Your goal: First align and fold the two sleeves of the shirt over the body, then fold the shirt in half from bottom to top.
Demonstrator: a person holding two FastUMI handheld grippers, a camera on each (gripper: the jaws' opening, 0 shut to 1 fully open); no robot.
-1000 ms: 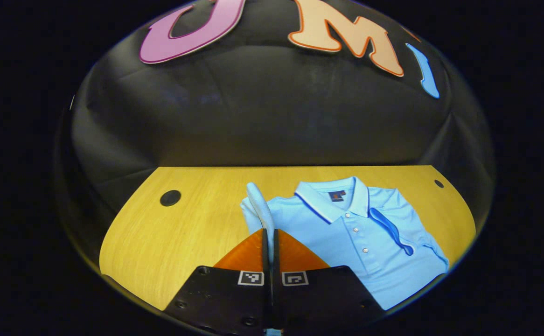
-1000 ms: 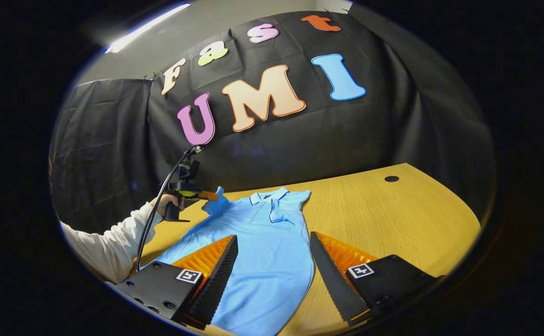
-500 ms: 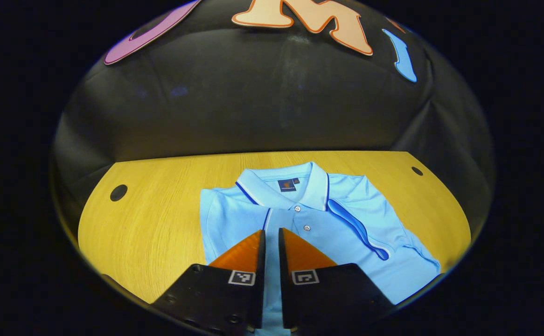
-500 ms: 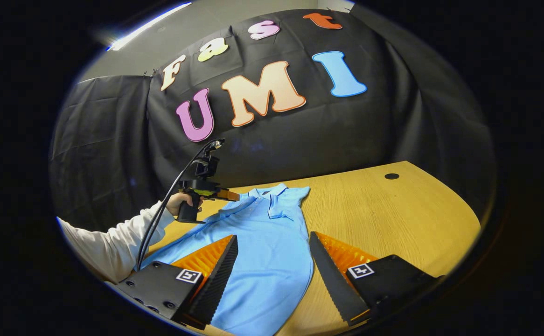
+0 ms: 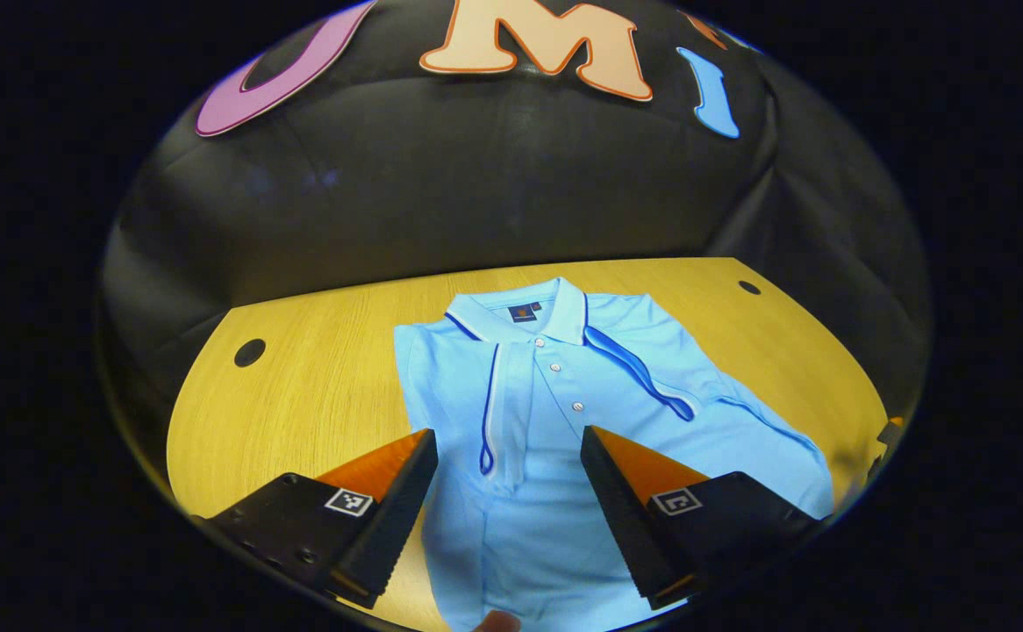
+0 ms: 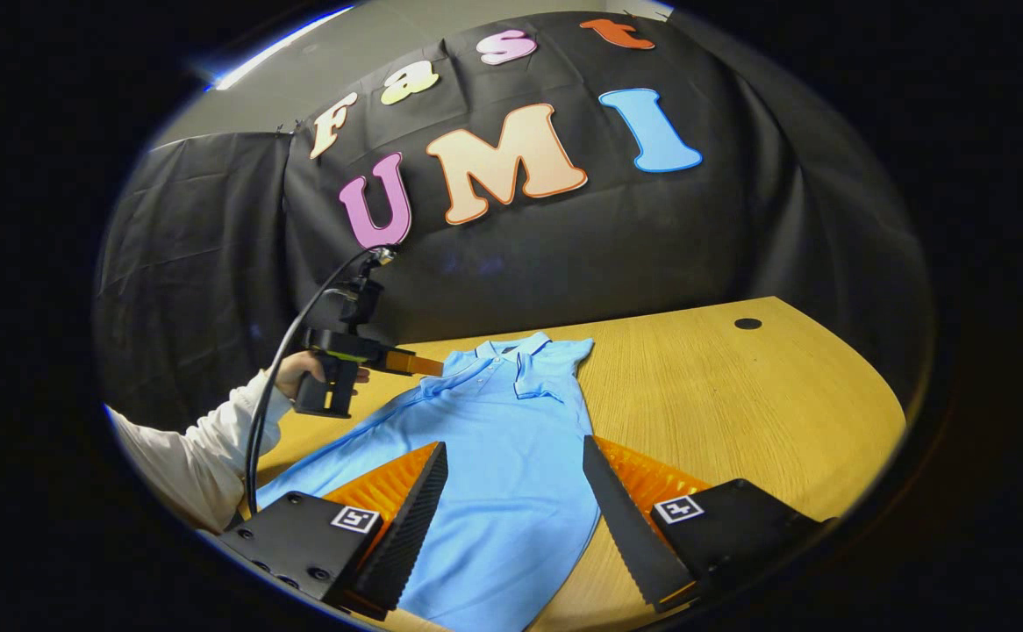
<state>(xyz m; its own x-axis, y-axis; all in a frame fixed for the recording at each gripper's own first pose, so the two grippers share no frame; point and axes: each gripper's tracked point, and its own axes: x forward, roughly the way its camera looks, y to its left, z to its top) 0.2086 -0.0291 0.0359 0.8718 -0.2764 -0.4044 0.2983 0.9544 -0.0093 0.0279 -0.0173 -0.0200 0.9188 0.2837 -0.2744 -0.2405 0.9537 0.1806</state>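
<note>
Two fisheye views over one table, both facing the booth wall

The left gripper view looked down close over the shirt (image 5: 555, 412) toward the table's (image 5: 318, 386) far edge; the right gripper view looked along it from the near edge, sharing shirt (image 6: 494, 456) and table (image 6: 740, 404).

A: Left gripper (image 5: 509, 448), what's it got?
B: Nothing. Jaws wide apart, hovering over the shirt (image 5: 564, 421), no cloth between them.
A: Shirt layout?
B: Light blue polo, flat on the wooden table (image 5: 301, 395), collar (image 5: 520, 312) at the far end by the wall. Both sleeves lie folded in over the body: one sleeve (image 5: 463, 386) left of the buttons, other sleeve (image 5: 643, 373) angled across on the right.
A: Table?
B: Two dark round holes, one hole (image 5: 249, 353) far left, another hole (image 5: 748, 287) far right.
</note>
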